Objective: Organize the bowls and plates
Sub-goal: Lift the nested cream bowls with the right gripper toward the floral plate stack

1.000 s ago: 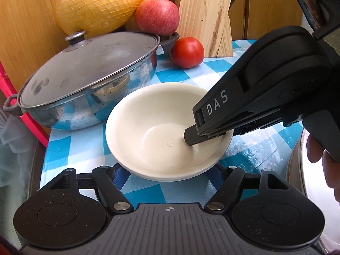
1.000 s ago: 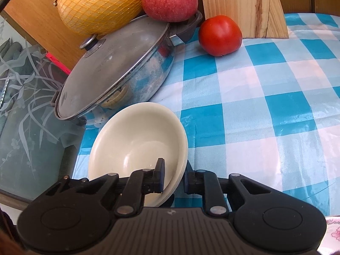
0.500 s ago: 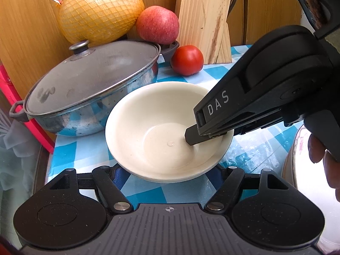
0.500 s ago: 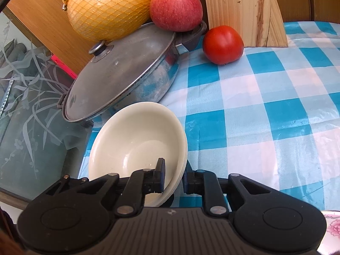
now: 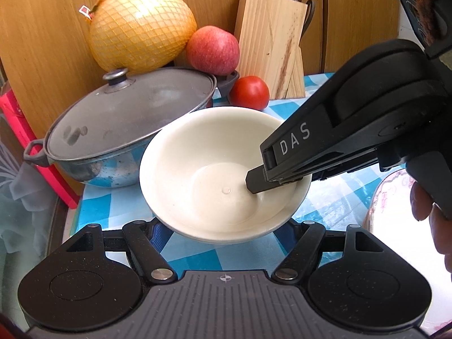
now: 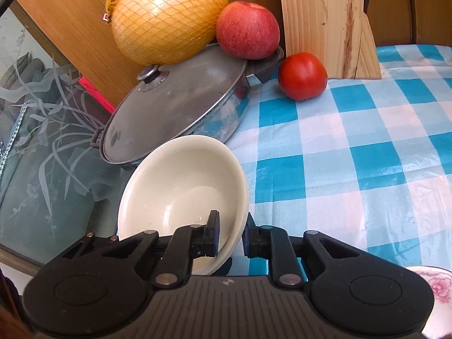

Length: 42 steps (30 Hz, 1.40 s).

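A cream bowl (image 5: 203, 163), which looks like two nested ones, hangs tilted above the blue checked cloth. My right gripper (image 6: 230, 234) is shut on its near rim, one pad inside and one outside. In the left wrist view that same right gripper (image 5: 254, 182) reaches into the bowl from the right. My left gripper (image 5: 224, 226) stands wide astride the bowl's underside. Its blue pads lie against the base and its tips are hidden beneath. The bowl (image 6: 175, 180) fills the lower left of the right wrist view.
A lidded steel pot (image 5: 127, 118) stands just behind the bowl, with a netted pomelo (image 5: 141, 28) and an apple (image 5: 212, 49) behind it. A tomato (image 5: 248, 91) and a wooden knife block (image 5: 271, 42) sit further right. A flowered plate (image 6: 435, 291) lies near right; the table edge (image 6: 113, 226) drops off at left.
Both grippers have risen together with the bowl held the same way. The pot, fruit and knife block have slid lower in both views.
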Available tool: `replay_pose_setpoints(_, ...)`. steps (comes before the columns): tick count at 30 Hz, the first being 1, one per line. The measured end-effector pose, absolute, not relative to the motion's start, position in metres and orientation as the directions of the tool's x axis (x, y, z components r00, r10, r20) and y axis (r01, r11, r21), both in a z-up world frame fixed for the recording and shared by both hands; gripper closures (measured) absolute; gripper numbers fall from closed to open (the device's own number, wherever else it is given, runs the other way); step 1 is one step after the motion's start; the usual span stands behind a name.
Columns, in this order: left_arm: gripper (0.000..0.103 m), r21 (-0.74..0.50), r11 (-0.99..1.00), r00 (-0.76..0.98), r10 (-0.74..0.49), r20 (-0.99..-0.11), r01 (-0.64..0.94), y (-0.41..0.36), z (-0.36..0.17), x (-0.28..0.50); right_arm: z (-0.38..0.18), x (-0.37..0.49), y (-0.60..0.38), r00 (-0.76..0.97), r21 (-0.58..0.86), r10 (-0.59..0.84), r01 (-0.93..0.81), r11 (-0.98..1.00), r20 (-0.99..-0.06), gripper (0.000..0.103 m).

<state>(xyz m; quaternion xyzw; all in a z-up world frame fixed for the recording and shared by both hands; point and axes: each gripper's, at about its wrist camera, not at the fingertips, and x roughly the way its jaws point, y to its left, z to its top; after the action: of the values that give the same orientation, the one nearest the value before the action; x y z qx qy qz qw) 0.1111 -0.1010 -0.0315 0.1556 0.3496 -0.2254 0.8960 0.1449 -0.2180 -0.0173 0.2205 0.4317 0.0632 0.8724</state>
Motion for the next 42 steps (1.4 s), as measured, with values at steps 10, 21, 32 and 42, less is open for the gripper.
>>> replay_pose_setpoints(10,0.024,0.102,0.85,0.668,-0.325,-0.669,0.517,-0.095,-0.016,0.099,0.003,0.126,-0.217,0.649,0.427,0.288,0.064,0.902,-0.704,0.086)
replay_pose_setpoints(21,0.024,0.075,0.833,0.669,-0.383,-0.636,0.548,-0.094,0.003,0.08,0.026,0.093,-0.221,0.682,0.4,0.247,0.072,0.914,-0.688,0.086)
replay_pose_setpoints(32,0.024,0.067,0.8,0.657,-0.438,-0.614,0.596,-0.102,0.019,0.049,0.039,0.053,-0.234,0.708,0.377,0.202,0.097,0.921,-0.677,0.086)
replay_pose_setpoints(42,0.023,0.083,0.758,0.635,-0.475,-0.609,0.647,-0.119,0.023,0.023,0.038,0.019,-0.256,0.722,0.384,0.168,0.144,0.912,-0.671,0.085)
